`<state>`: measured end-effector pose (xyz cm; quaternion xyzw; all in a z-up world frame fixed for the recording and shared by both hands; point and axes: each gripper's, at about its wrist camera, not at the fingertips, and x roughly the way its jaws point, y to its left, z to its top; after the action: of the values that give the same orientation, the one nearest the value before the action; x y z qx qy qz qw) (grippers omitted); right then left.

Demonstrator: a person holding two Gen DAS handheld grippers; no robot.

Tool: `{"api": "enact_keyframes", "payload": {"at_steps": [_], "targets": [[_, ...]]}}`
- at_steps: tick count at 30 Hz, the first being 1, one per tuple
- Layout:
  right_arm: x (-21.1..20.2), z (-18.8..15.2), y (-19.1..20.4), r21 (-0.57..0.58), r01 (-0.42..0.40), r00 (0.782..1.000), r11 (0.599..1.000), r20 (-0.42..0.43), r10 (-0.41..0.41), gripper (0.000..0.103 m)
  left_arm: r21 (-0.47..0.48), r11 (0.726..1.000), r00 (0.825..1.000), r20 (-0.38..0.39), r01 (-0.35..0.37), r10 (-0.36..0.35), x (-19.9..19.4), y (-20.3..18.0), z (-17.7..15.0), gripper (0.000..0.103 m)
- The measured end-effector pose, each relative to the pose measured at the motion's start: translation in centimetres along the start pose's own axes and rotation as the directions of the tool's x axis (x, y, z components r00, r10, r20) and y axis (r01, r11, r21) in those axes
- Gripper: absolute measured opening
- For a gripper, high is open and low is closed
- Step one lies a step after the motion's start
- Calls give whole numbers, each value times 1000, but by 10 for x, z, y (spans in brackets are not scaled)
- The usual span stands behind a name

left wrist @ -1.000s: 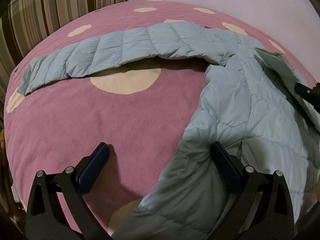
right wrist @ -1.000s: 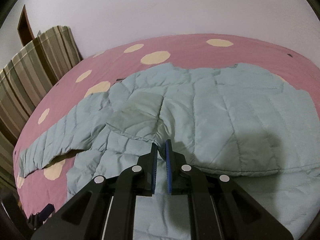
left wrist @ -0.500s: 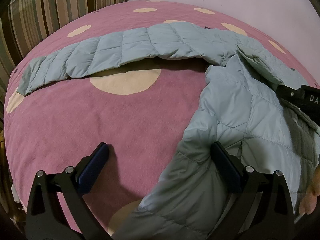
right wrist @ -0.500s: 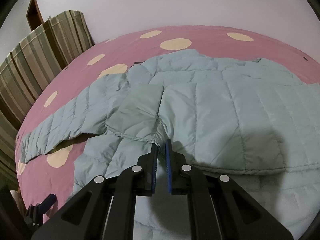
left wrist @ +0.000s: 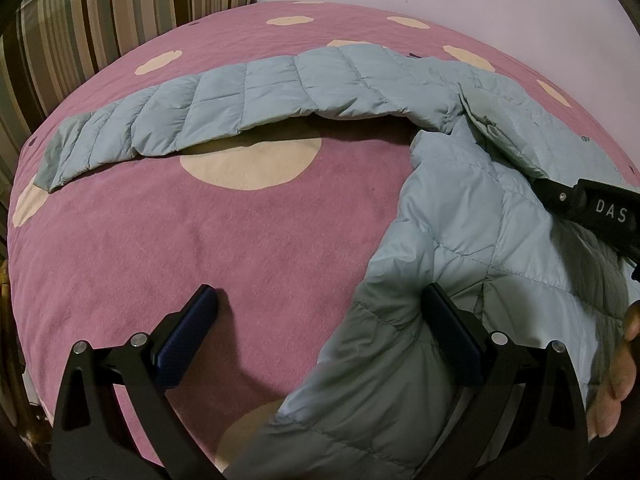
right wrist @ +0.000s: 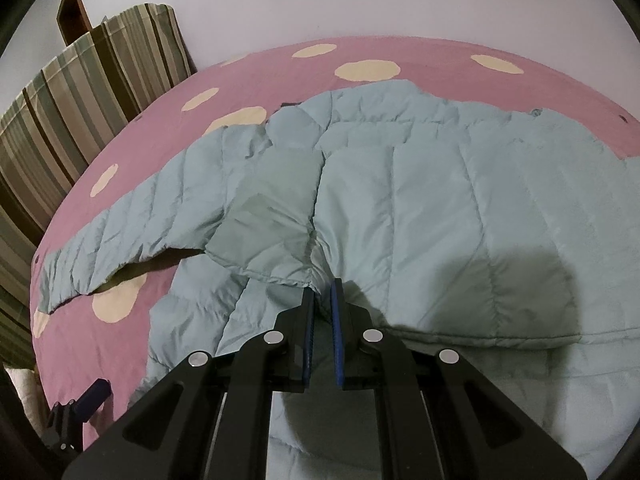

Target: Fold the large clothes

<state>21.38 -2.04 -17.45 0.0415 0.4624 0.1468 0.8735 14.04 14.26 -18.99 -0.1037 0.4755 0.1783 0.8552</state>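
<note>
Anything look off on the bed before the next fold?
Nothing damaged. The jacket is lopsided: one sleeve sticks straight out across the pink bedspread, unfolded. The right gripper is shut on a folded-over edge; the left gripper hangs open.

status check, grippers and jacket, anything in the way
Left gripper open, low over the jacket's side edge. Right gripper shut on a fold of the front panel. One sleeve spread across the bedspread. Nothing in the way.

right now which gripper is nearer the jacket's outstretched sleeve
Right. The right gripper is shut on the jacket's folded edge close to where the sleeve joins. The left gripper hangs open over the bedspread at the jacket's side, farther off.
</note>
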Motion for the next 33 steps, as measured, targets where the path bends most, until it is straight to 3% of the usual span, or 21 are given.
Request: {"api": "enact_keyframes", "payload": {"at_steps": [11, 12, 14, 16, 22, 25, 28, 33], "targets": [[-16, -1, -12, 49, -63, 998, 997, 5, 63, 12, 1, 1000, 1000, 1, -1, 1, 1, 0, 0, 101], [-19, -1, -13, 53, -68, 998, 996, 7, 67, 16, 0, 1000, 1000, 1, 0, 0, 0, 0, -1, 101], [-28, -3, -20, 70, -86, 996, 994, 19, 85, 42, 0, 1000, 1000, 1, 0, 0, 1, 0, 0, 101], [-38, -4, -27, 87, -91, 995, 992, 46, 87, 53, 0, 1000, 1000, 1, 0, 0, 0, 0, -1, 101], [-56, 0, -38, 87, -100, 992, 991, 81, 93, 53, -1, 1000, 1000, 1, 3, -3, 1, 0, 0, 101], [-75, 6, -57, 91, -53, 991, 994, 130, 41, 53, 0, 1000, 1000, 1, 1, -1, 1, 0, 0, 101], [-95, 12, -103, 155, 16, 985, 988, 169, -43, 53, -1, 1000, 1000, 3, 3, -3, 1, 0, 0, 101], [-116, 8, -203, 339, 184, 954, 923, 164, -251, 53, -1, 1000, 1000, 3, 2, -2, 2, 0, 0, 101]]}}
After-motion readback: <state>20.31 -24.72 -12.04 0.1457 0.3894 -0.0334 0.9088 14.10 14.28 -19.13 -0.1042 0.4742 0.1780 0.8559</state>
